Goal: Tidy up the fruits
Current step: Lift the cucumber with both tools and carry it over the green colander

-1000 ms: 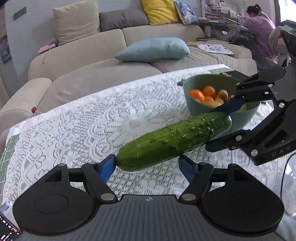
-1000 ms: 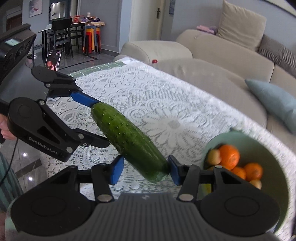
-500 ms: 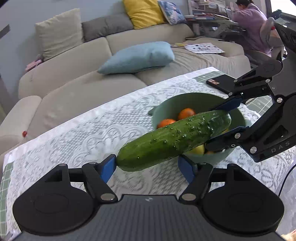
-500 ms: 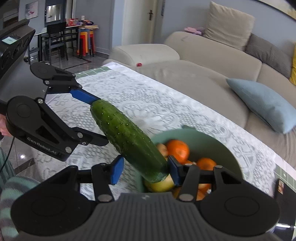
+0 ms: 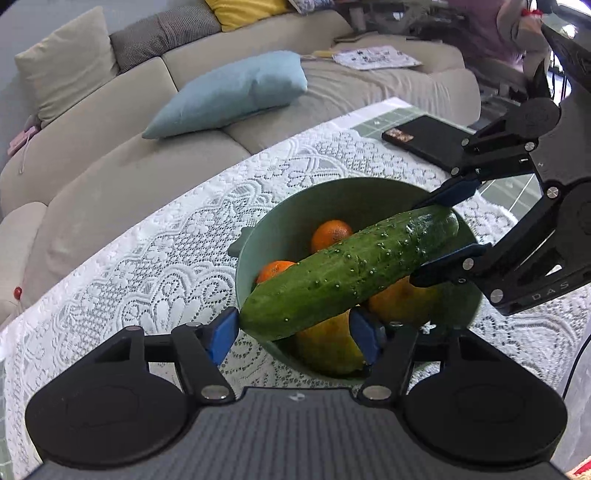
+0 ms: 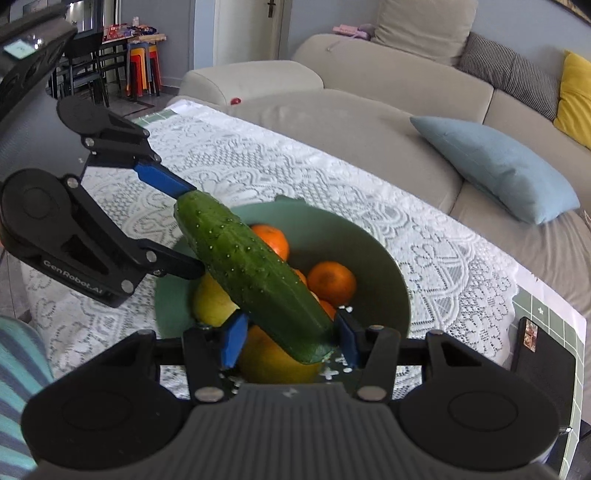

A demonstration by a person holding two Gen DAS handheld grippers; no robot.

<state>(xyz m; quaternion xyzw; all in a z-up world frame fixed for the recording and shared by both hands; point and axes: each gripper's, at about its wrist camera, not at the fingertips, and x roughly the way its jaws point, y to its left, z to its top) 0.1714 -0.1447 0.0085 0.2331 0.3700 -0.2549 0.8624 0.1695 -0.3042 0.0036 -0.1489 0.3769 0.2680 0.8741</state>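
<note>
A long green cucumber (image 5: 351, 269) (image 6: 255, 273) hangs slanted over a green bowl (image 5: 332, 188) (image 6: 388, 266). In the bowl lie oranges (image 5: 330, 234) (image 6: 330, 282) and yellow fruits (image 5: 328, 347) (image 6: 212, 302). My right gripper (image 6: 290, 343) (image 5: 421, 240) is shut on one end of the cucumber. The other end lies between the jaws of my left gripper (image 5: 293, 336) (image 6: 192, 230), which are closing. Its left pad touches the cucumber's tip, and the right pad stands just off the underside.
The bowl stands on a white lace tablecloth (image 5: 147, 266). A black flat device (image 5: 428, 142) (image 6: 543, 369) lies near the table's far corner. Behind the table is a beige sofa with a blue cushion (image 5: 229, 92). A person sits at a desk far back (image 5: 491, 33).
Both grippers have carried the cucumber sideways from over the bare tablecloth to above the bowl. The left jaws have narrowed around its end.
</note>
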